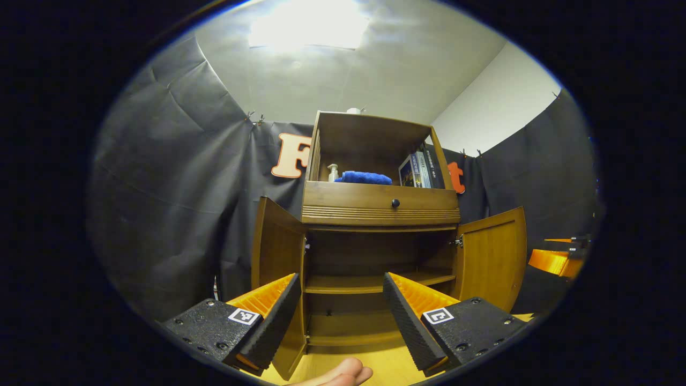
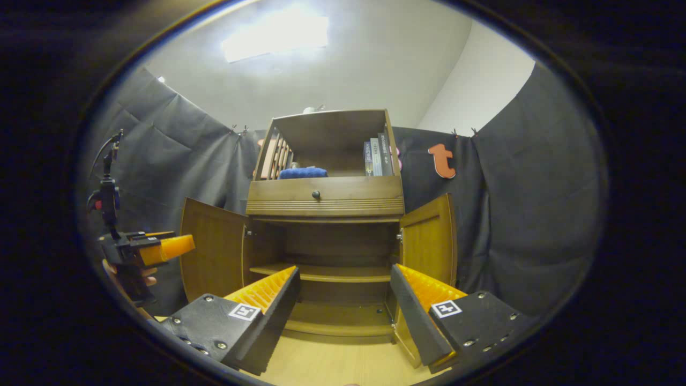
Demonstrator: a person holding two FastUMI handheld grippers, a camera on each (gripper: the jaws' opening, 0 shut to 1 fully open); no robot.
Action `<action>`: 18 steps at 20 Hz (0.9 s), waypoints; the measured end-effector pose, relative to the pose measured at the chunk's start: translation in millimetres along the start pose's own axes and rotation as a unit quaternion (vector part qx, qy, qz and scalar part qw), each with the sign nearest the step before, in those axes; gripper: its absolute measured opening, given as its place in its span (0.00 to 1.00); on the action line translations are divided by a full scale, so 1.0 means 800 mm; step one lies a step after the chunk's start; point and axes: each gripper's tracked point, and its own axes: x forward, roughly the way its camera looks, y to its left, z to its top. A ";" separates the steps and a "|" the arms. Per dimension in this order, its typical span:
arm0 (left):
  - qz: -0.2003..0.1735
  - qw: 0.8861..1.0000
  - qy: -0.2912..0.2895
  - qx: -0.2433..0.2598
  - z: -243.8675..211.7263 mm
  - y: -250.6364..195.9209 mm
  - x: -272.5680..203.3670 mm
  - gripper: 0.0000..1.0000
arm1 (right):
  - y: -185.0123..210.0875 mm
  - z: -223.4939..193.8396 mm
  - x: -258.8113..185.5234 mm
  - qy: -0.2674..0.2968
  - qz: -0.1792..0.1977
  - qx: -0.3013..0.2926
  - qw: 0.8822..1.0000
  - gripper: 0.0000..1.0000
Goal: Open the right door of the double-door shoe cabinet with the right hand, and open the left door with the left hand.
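Left gripper view: both doors of the shoe cabinet [image 1: 380, 209] stand swung wide, left door [image 1: 276, 246] and right door [image 1: 493, 257] flanking its bare shelves. Left gripper [image 1: 340, 316] and right gripper [image 2: 343, 311] hang open before it, holding nothing. The task looks complete; only backing away remains.

Ridged claw [image 1: 338, 313] fingers, square marker tags (screwed plates)
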 end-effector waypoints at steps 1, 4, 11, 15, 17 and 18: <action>-0.001 1.000 0.001 -0.001 -0.003 -0.005 0.010 0.92 | 0.000 0.001 0.006 -0.002 0.000 0.002 1.000 0.97; -0.011 1.000 0.014 -0.002 -0.026 -0.025 0.037 0.95 | -0.001 -0.003 0.026 -0.005 -0.008 0.003 1.000 1.00; -0.027 0.999 0.041 -0.003 -0.073 -0.059 0.114 0.95 | 0.001 -0.016 0.080 -0.024 -0.027 0.019 0.999 1.00; -0.028 0.998 0.050 -0.006 -0.105 -0.064 0.144 0.92 | 0.000 -0.047 0.115 -0.008 -0.036 0.003 0.999 1.00; -0.018 0.998 0.064 0.000 -0.123 -0.058 0.159 0.92 | 0.001 -0.066 0.131 0.006 -0.039 0.005 0.999 1.00; -0.017 0.998 0.065 0.003 -0.129 -0.056 0.165 0.92 | 0.002 -0.074 0.141 0.011 -0.038 0.006 0.999 1.00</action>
